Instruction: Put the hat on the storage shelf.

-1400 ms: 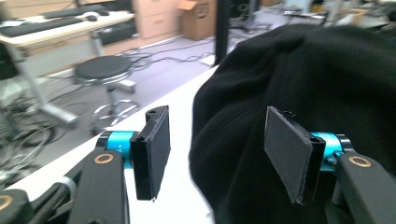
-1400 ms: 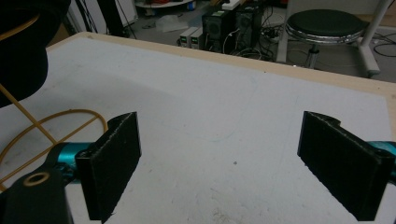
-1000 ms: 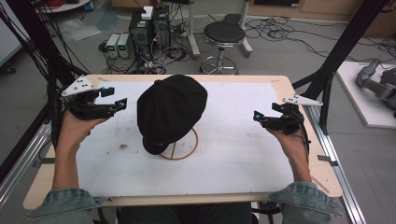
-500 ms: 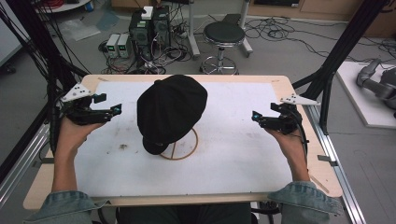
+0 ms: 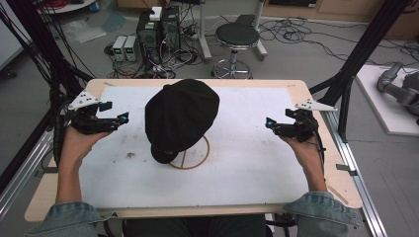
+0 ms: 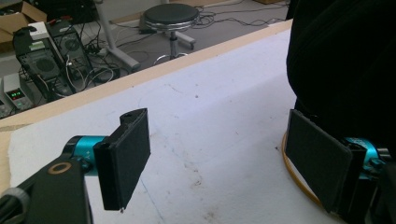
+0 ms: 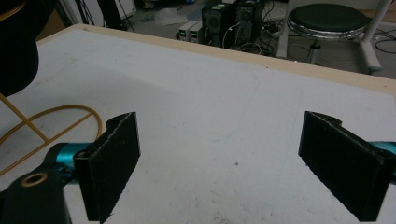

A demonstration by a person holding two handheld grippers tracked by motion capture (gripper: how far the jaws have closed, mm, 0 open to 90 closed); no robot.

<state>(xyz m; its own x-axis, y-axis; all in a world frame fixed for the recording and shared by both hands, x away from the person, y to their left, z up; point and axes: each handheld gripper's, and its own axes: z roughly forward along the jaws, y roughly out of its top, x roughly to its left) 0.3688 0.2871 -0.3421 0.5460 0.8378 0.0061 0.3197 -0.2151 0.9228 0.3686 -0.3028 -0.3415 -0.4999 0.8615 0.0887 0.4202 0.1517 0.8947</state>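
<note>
A black cap (image 5: pixel 180 117) sits on top of a gold wire stand whose ring base (image 5: pixel 190 153) rests on the white table mat (image 5: pixel 247 163). My left gripper (image 5: pixel 121 118) is held to the left of the cap, open, its jaws wide apart and empty (image 6: pixel 219 161). The cap (image 6: pixel 345 65) rises just past its right jaw, with the stand ring (image 6: pixel 299 172) below. My right gripper (image 5: pixel 269 123) hovers at the right side of the mat, open and empty (image 7: pixel 229 158). The cap (image 7: pixel 18 46) and stand ring (image 7: pixel 51 119) lie to its left.
A wooden table edge (image 5: pixel 197 83) borders the mat. Beyond the far edge stand a round stool (image 5: pixel 237 39) and electronics boxes with cables (image 5: pixel 148 34) on the floor. Black frame posts (image 5: pixel 356 59) flank the table. Dark smudges (image 5: pixel 129 155) mark the mat.
My left gripper has drifted slightly toward the near side and away from the far edge. The right gripper has barely shifted. The cap and stand are unchanged.
</note>
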